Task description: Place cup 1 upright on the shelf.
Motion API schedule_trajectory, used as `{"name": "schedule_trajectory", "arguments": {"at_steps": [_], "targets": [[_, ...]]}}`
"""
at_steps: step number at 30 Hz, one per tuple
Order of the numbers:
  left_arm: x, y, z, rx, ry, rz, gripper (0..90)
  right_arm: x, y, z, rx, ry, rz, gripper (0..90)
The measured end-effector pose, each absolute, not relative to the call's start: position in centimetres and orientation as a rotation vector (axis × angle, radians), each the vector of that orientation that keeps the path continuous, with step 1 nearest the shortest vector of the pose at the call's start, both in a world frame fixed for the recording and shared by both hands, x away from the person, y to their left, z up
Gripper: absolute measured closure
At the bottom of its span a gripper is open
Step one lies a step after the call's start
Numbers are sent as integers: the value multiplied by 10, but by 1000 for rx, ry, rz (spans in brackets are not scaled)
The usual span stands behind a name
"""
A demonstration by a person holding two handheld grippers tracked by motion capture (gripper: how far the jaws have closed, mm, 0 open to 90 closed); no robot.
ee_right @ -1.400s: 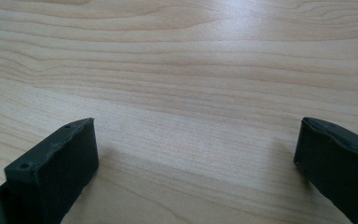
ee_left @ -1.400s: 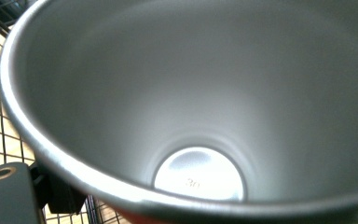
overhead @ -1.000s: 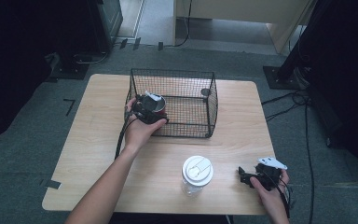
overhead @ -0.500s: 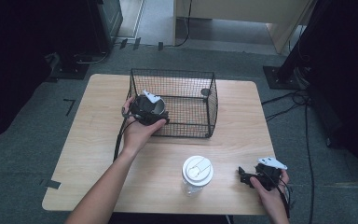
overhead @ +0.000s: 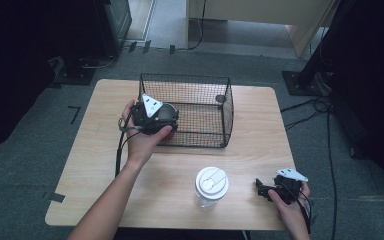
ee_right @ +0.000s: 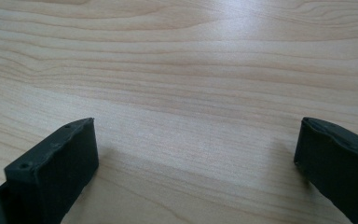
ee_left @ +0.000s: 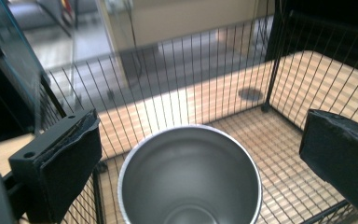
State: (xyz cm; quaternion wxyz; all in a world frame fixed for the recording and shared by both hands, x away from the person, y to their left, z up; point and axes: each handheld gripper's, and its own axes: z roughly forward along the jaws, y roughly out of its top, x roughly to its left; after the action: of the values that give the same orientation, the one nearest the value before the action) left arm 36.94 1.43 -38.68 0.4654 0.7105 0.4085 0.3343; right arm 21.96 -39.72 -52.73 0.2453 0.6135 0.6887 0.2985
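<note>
High view overhead; left tool view close, both showing basket (overhead: 200,107).

A lidded clear jar (overhead: 211,187) stands on the wooden table (overhead: 100,150).

Wire basket (overhead: 200,112) toward back of desk (overhead: 95,150). Metal cup (ee_left: 191,177) inside basket at its left near corner, left gripper (overhead: 152,117) above. Lidded jar (overhead: 211,187) in front of basket; right gripper (overhead: 275,190) right of jar.

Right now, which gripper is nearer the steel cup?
Left. The left gripper hangs right above the steel cup at the wire basket, jaws wide apart. The right gripper sits at the table's near right corner.
</note>
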Motion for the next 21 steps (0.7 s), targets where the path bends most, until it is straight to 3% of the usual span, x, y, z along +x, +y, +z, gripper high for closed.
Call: {"name": "schedule_trajectory", "arguments": {"at_steps": [11,21], "targets": [[341,38,-380,1619,913,851,0,220,-397,-527,1674,1878,815,0],[319,66,-384,1584,954,846,0,220,-397,-527,1674,1878,815,0]]}}
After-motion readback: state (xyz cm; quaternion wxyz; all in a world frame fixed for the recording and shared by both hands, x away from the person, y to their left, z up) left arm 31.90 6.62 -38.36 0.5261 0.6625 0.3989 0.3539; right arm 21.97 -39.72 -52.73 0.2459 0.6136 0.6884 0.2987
